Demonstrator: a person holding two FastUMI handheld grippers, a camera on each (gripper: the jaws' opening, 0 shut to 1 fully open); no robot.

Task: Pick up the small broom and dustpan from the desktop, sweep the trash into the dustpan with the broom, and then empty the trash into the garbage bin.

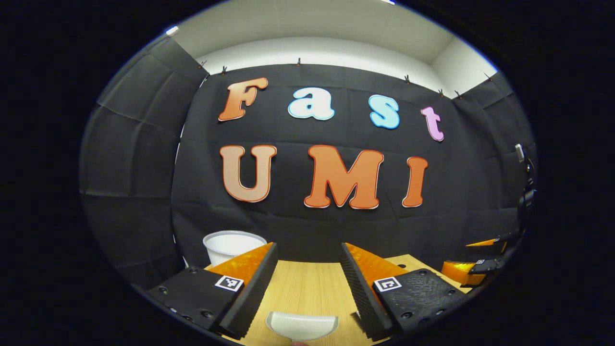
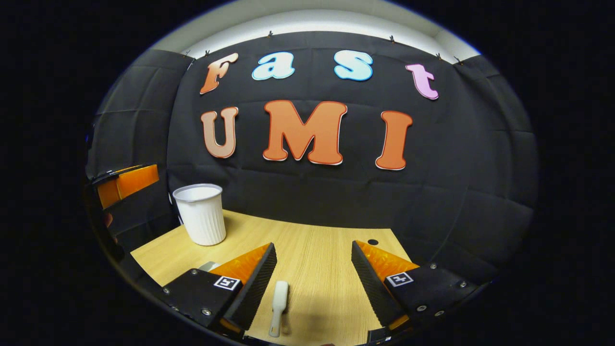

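Recording booth: black cloth walls (image 2: 480,168), wooden desktop (image 2: 317,254).

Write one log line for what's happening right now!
left gripper: open, above dustpan | right gripper: open, above broom | bin: upright on table | nothing held

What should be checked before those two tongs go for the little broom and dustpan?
1. Left tongs open: ok.
2. Right tongs open: ok.
3. Dustpan lying between the left tongs' fingers: ok, not yet gripped.
4. Broom on the desktop between the right tongs' fingers: ok, not yet gripped.
5. Garbage bin upright, its mouth open: ok.
6. Trash to sweep located: cannot tell.
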